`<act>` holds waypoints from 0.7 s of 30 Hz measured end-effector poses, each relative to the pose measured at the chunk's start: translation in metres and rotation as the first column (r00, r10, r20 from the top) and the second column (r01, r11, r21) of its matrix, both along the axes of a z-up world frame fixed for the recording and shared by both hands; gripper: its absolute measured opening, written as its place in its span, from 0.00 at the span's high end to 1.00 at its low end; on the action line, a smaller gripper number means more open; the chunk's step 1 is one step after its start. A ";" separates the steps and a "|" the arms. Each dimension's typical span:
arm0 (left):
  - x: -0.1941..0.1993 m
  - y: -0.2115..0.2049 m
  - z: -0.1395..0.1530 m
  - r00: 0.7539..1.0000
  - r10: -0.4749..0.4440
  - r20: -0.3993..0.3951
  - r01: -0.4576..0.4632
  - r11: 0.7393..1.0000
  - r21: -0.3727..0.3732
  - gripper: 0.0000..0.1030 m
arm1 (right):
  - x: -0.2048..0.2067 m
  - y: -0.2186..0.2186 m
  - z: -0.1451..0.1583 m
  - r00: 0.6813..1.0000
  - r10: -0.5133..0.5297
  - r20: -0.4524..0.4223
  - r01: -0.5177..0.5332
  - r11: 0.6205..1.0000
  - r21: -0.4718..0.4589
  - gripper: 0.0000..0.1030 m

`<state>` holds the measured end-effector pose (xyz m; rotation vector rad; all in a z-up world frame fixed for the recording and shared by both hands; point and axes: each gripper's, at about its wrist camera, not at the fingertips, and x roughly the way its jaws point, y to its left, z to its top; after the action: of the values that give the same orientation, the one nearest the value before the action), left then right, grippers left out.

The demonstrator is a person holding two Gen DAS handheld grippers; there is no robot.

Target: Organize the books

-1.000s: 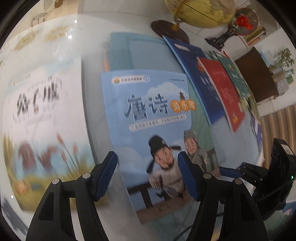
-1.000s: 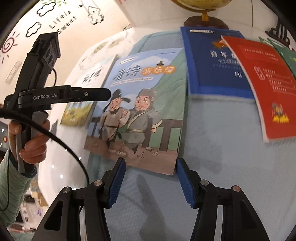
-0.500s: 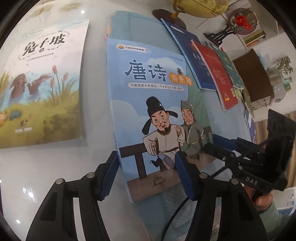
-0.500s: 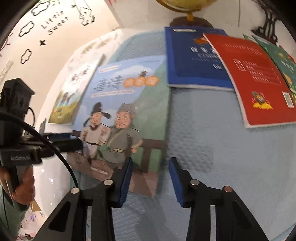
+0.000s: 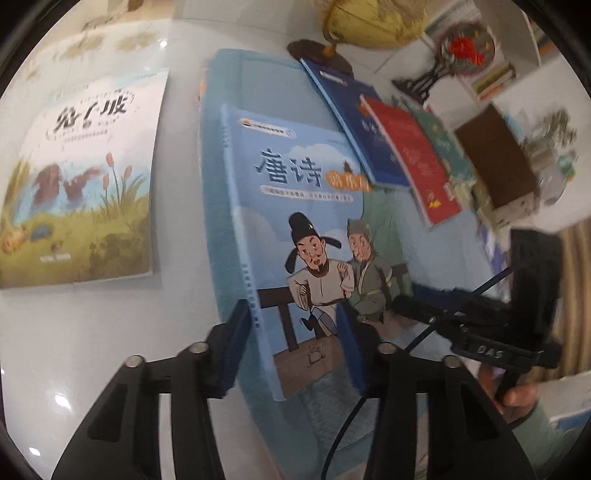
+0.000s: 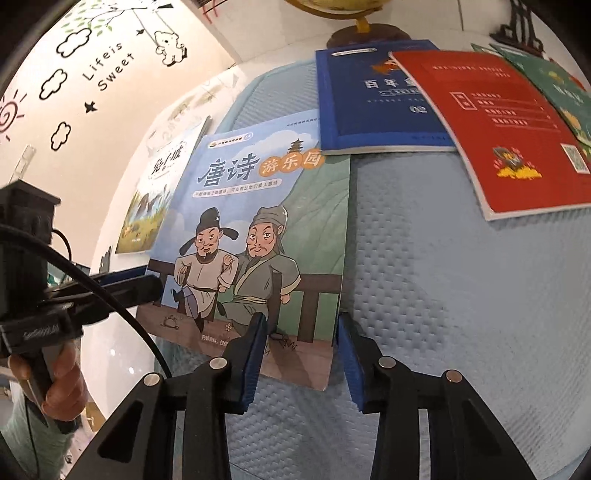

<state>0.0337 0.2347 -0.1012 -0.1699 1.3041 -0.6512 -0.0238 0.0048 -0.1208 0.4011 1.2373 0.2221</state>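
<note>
Both tongs, left [image 5: 291,350] and right [image 6: 301,354], stand apart astride the poetry book's [image 6: 255,236] near edge, apparently mid-pickup; next they likely must close before lifting.

Yellow globe [image 5: 369,18] on dark wooden base, light blue textured mat [image 6: 443,277], cartoon wall decals [image 6: 92,74], glossy white tabletop [image 5: 92,332]

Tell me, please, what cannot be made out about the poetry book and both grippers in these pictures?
- Left wrist view: whether the left gripper touches the poetry book; motion blur.
- Right wrist view: the book's near corner; the right gripper covers it.
- Both views: the globe, cut off by the top edge.
</note>
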 end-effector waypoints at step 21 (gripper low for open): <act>0.014 -0.041 -0.011 0.997 0.006 -0.083 -0.018 0.989 -0.145 0.82 | -0.017 -0.044 0.000 0.993 -0.111 -0.036 0.116 0.975 0.190 0.54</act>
<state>0.0475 0.1939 -0.1118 -0.3265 1.3338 -0.7360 -0.0411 -0.0394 -0.1205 0.6418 1.2173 0.2397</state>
